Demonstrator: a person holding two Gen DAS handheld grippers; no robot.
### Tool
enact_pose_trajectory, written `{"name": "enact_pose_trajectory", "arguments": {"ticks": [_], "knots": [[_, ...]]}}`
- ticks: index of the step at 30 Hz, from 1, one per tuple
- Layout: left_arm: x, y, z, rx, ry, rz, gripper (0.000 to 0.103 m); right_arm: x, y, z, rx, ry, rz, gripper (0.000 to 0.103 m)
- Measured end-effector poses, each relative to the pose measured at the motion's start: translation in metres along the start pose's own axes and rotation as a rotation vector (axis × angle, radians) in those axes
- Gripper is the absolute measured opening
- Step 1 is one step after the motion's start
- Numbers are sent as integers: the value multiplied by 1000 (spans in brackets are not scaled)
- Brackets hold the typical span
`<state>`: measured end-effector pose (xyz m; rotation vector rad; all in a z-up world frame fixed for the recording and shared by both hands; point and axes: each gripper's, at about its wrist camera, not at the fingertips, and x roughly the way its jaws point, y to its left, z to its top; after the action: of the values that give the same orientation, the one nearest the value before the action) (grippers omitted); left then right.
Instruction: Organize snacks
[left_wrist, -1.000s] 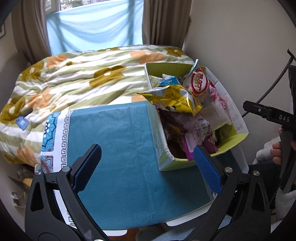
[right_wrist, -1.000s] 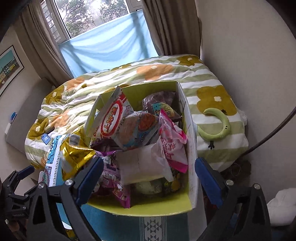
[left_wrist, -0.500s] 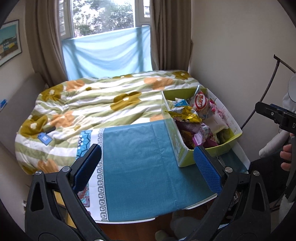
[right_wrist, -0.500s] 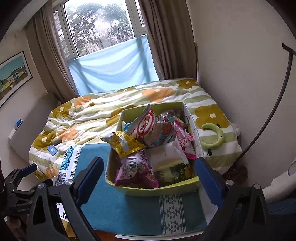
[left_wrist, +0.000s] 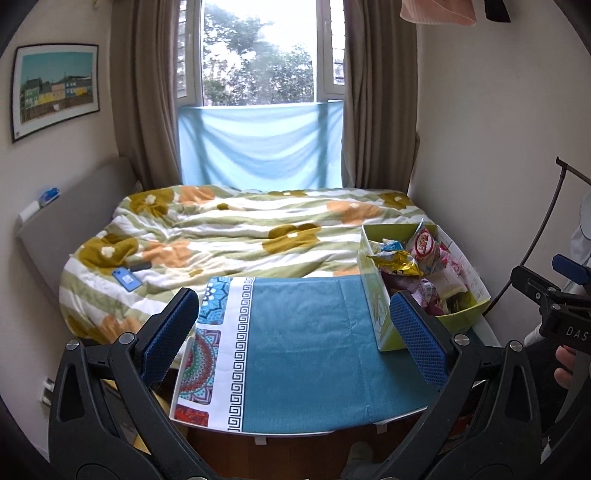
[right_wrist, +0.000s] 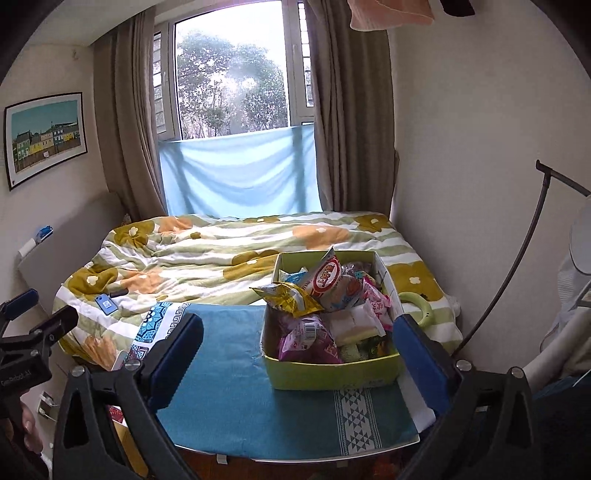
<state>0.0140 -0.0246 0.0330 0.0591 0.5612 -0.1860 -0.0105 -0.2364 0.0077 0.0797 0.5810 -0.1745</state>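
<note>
- Snacks everywhere in that green box (right_wrist: 332, 373), and the box is our landmark: it sits on the teal cloth (right_wrist: 236, 391) covering a small table, at the cloth's right-hand end in both views.
- Inside the box, a gold foil packet (right_wrist: 291, 295) pokes over the left wall, with a white bag bearing a red oval label (right_wrist: 327, 277) propped up just behind it.
- In front of those, nearest the box's front wall, a purple-pink packet (right_wrist: 308, 338) lies on the pile; a pink wrapper (right_wrist: 378, 306) leans against the right wall.
- Left gripper (left_wrist: 295, 339) hangs over the bare cloth to the left of the box, jaws opening wide, nothing between the blue pads (left_wrist: 168, 334), nothing held.
- Its right-hand pad overlaps the box's near corner in the left view; whether it touches, I cannot tell.
- Right gripper (right_wrist: 303, 362) faces the box head on, jaws opening too, and the box shows in the gap between them, but the pads are clear of it and grip nothing.
- Behind the box, a bed with a flowered quilt (right_wrist: 221, 254) runs back to the window.
- Just right of the box, a green ring-shaped thing (right_wrist: 419, 306) lies on the quilt.
- Well left of the box, a small blue card (left_wrist: 127, 278) rests on the quilt.
- A hand (left_wrist: 565, 365) shows at the right edge of the left view, on the handle of the other gripper.
</note>
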Motion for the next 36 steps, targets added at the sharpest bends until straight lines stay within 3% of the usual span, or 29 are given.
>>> {"name": "enact_pose_trajectory", "arguments": {"ticks": [36], "knots": [[-4,-5,0,11,-18,34,103,5,14,-10,-8,21,6,102]]}}
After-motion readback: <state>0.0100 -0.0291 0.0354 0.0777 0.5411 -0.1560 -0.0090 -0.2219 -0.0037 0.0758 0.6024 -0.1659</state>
